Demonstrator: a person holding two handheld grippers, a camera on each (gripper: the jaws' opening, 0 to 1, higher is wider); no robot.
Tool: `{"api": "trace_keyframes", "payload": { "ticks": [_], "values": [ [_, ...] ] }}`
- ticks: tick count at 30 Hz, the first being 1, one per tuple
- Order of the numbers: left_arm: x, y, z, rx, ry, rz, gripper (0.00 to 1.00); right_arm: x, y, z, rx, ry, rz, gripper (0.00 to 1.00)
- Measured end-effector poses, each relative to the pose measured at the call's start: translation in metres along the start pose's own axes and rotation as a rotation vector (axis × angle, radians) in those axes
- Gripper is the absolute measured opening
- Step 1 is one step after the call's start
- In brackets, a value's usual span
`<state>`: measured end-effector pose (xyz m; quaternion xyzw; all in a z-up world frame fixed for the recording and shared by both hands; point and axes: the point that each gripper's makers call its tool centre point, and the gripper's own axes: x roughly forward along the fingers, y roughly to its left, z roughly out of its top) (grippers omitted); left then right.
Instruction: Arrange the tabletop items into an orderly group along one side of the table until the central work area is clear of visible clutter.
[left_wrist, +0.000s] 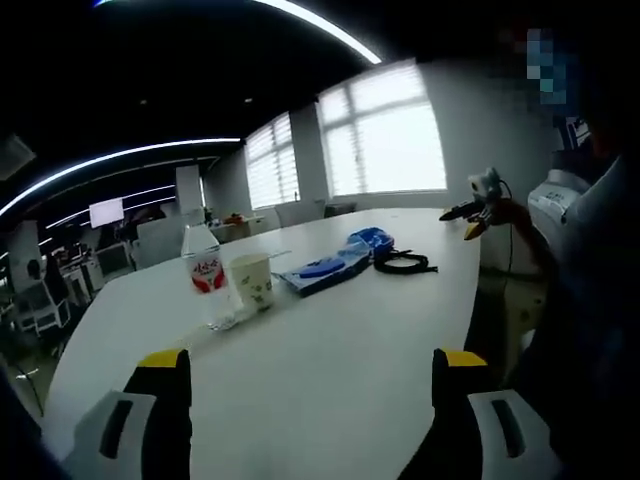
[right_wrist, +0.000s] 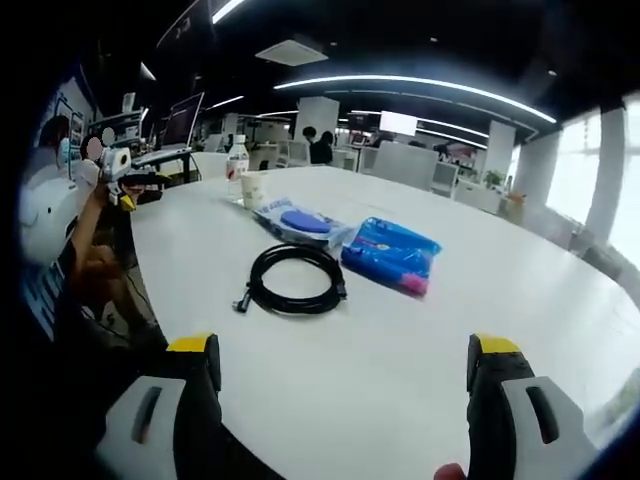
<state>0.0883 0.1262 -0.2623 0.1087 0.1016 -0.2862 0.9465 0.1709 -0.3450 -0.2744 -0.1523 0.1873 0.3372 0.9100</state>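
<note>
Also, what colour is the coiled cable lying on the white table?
Black. The coiled cable shows best in the right gripper view, beside the blue soft packet.

Left gripper (left_wrist: 310, 385), right gripper (right_wrist: 345, 375): both showing black jaws, yellow tips, grey-white slotted housings.

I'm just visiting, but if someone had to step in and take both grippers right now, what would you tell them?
Left gripper and right gripper: both open, holding nothing, above the white table.
Water bottle and paper cup stand side by side. Next along: a flat packet with a blue disc, a blue pouch, a coiled black cable.
Done: nothing gripped yet.
Left: gather all five along one edge.
</note>
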Motion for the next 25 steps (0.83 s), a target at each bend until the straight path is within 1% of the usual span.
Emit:
{"api": "trace_keyframes", "payload": {
  "ticks": [8, 25],
  "values": [
    [0.0014, -0.0013, -0.0019, -0.002, -0.001, -0.003, 1.00, 0.0057, 0.0047, -0.0041, -0.007, 0.016, 0.013, 1.00],
    [0.0003, 0.0005, -0.0020, 0.000, -0.001, -0.002, 1.00, 0.0060, 0.0053, -0.0048, -0.008, 0.019, 0.014, 1.00]
  ]
}}
